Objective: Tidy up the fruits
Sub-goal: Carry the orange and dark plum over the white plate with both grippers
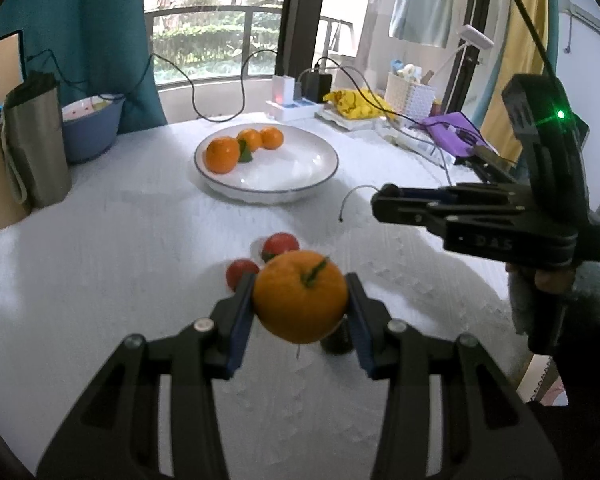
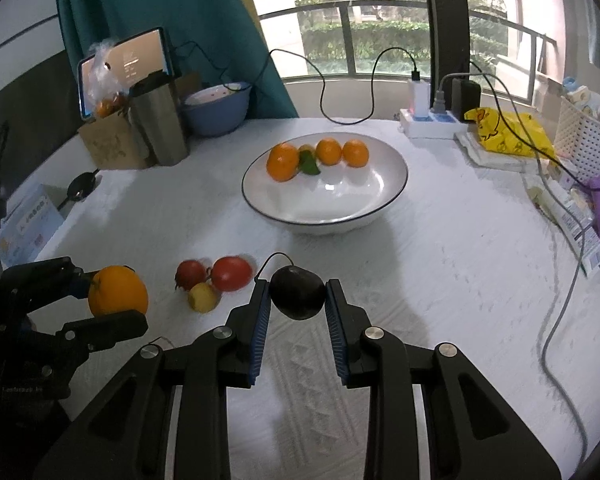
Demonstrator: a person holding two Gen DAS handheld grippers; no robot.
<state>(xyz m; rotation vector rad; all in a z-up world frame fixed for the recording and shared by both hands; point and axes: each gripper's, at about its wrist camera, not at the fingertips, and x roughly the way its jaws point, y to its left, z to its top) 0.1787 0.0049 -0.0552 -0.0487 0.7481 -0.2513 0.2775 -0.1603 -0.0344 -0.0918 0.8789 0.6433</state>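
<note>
1. I am taking the white plate (image 2: pixel 384 196) as my landmark: it is sitting on the table (image 2: pixel 460 280), ahead of both tools, with three oranges (image 2: pixel 283 162) lined along its far-left inner side and its near half bare.
2. My left gripper (image 1: pixel 300 306) is pinching an orange (image 1: pixel 300 296) between its blue pads, and the fruit is hanging clear of the cloth, on the near side of the plate and to its left.
3. My right gripper (image 2: pixel 297 298) is pressing in on a dark round fruit (image 2: pixel 297 293), also lifted, almost straight in front of the plate's near rim.
4. I am judging the right tool the nearer of the two; its path to the bare half runs straight ahead.
5. Two red tomatoes (image 2: pixel 231 273) and a small yellow fruit (image 2: pixel 203 297) are lying on the cloth near the plate's near-left side, between the two tools, not yet sorted.
</note>
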